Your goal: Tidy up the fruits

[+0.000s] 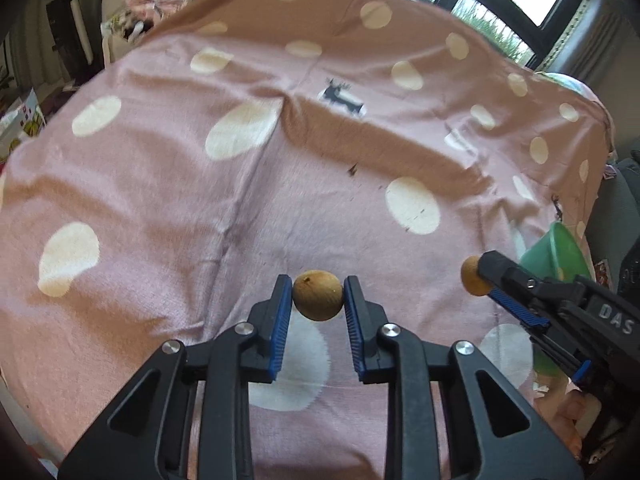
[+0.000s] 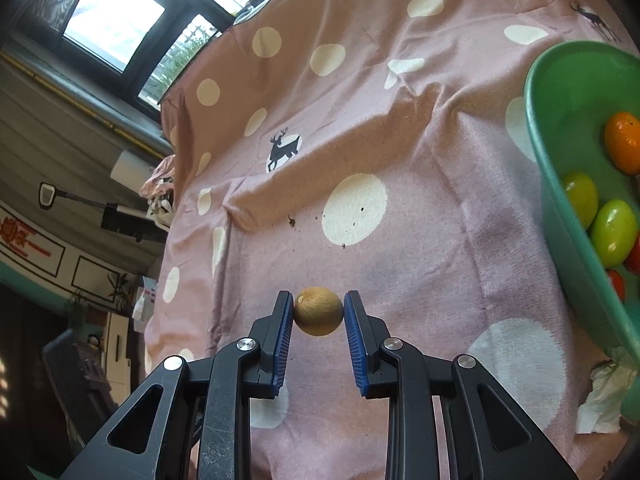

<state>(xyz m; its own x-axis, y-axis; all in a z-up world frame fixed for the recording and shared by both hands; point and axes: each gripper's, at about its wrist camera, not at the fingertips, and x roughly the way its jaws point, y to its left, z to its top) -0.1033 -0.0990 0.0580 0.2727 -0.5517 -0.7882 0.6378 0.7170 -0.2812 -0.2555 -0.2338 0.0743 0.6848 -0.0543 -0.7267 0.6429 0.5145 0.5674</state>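
Over the pink spotted cloth [image 1: 168,184], both grippers are loaded. Left gripper [image 1: 318,296]: jaws closed tight on a small round brown fruit [image 1: 318,295], blue pads pressing it from both sides, fruit lifted clear of the cloth. Right gripper [image 2: 319,312]: same story, clamped on a second brown fruit [image 2: 319,311], also off the surface. In the left wrist view the right gripper comes in from the right edge, its fruit poking out past the fingertip, near the left one but apart.

Surroundings:
- Green bowl [image 2: 560,92] at the right edge of the right wrist view, sitting on the cloth, well to the side of the held fruit. Inside: an orange fruit [image 2: 622,142], two yellow-green ones [image 2: 612,232], bits of red at the frame edge.
- Crumpled white tissue [image 2: 604,392] beside the bowl's near rim.
- Deer print [image 2: 282,148] on the cloth, plus big cream dots.
- Dark crumbs and one small dark scrap [image 2: 291,222] on the cloth ahead of the right gripper.
- Cloth is wrinkled, with a raised fold running across the middle.
- Window [image 2: 112,20] behind the far edge; room clutter off the cloth's side, too blurred to name.

Only the bowl's wall stands between the right gripper and the bowl's contents.
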